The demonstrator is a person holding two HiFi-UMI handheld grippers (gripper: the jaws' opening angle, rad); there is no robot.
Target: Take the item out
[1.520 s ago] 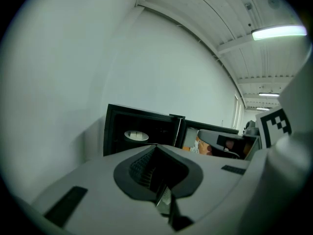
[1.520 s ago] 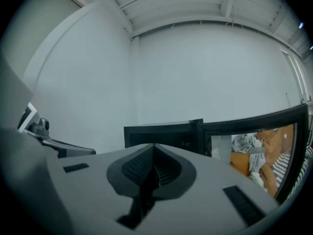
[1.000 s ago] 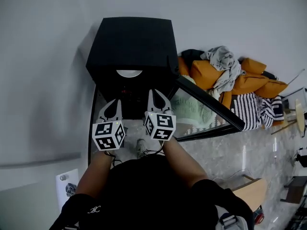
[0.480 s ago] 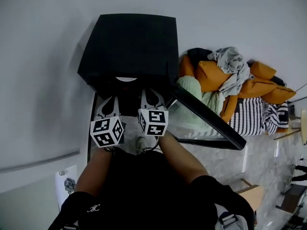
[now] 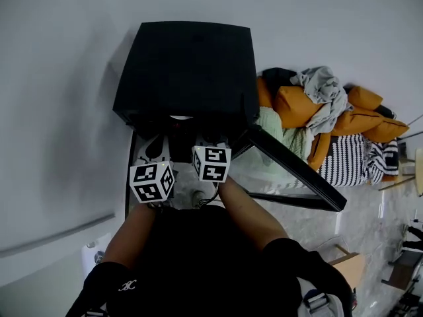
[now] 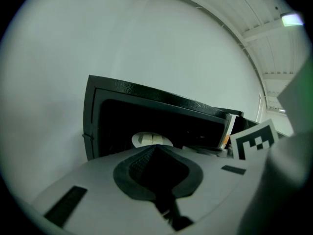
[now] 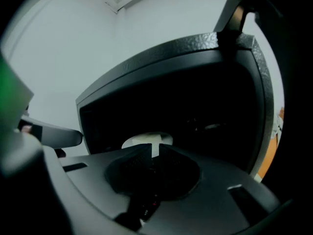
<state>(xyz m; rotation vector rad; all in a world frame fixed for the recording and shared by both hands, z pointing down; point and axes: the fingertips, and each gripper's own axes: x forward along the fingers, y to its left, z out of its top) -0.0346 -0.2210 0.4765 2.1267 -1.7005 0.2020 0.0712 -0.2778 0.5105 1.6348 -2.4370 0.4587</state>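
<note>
1. I stand facing a black cabinet [image 5: 188, 65] at my 12 o'clock. Its door [image 5: 291, 167] is swung open toward my 4 o'clock.
2. The item to take out is a white round item [image 6: 151, 139]. It lies low inside the dark opening, near the front edge and dead ahead of both tools. I cannot tell what it is.
3. My left gripper [image 6: 154, 148] has its jaws closed tip to tip and holds nothing. It sits just outside the opening, with the white item at 12 o'clock beyond its tips.
4. My right gripper [image 7: 150, 148] has its jaws all but together, with only a sliver of white showing past the tips. It holds nothing either and reaches a little further toward the opening.
5. To do this step well, I judge that I should spread the jaws before going in. I should enter low and level, keep clear of the cabinet's top lip at 12 o'clock and the door at 3 o'clock, and close on the item's rim. Then I should raise it slightly and draw it straight back toward 6 o'clock.
6. I can read no brand or label. The cubes on the tools carry only black-and-white square markers. A small white mark on my sleeve [image 5: 125, 286] is too small to read.
</note>
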